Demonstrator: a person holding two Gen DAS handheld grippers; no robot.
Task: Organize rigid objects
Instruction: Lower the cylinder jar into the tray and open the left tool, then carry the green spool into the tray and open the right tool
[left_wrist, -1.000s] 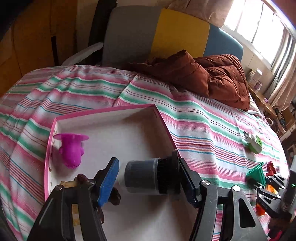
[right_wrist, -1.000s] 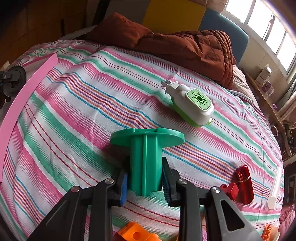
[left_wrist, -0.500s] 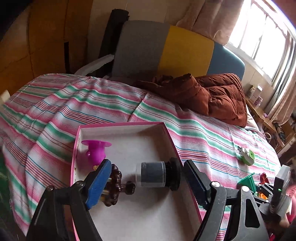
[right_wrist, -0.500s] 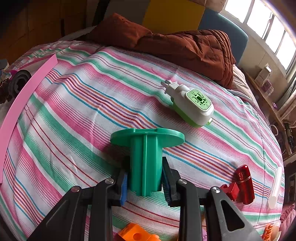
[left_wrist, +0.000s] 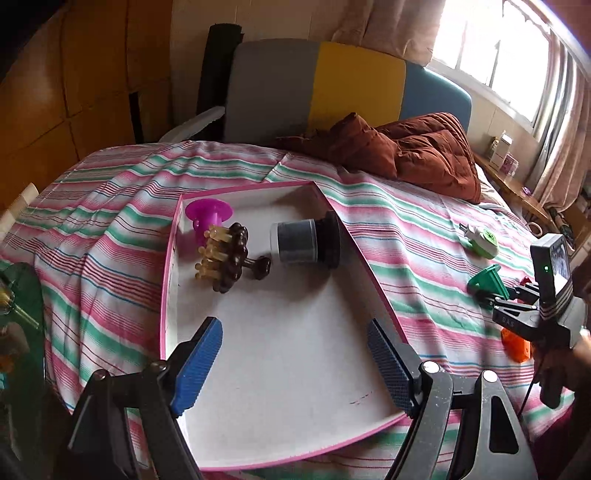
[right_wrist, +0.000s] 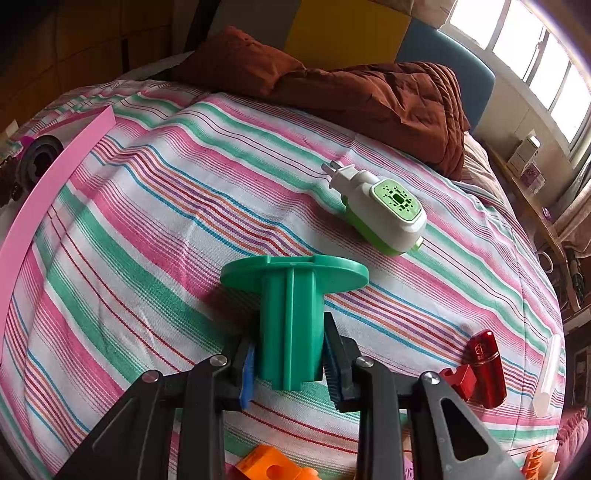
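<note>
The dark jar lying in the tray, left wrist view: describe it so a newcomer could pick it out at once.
On the striped bedspread sits a shallow white tray with a pink rim. Near the tray's far right wall lies a squat cylindrical jar with a grey translucent body and black lid, tipped on its side. Its neighbours are a magenta plastic spool and a brown beaded massager.

The left gripper (left_wrist: 295, 360) is held spread wide apart, its blue-padded fingers (left_wrist: 197, 363) gripping nothing, low at the near edge of the scene. The right gripper (right_wrist: 291, 363) is closed, its pads pressed against both sides of a green part (right_wrist: 291, 314). Farther right, the right hand (left_wrist: 561, 373) is seen wrapped around that gripper's handle.
</note>
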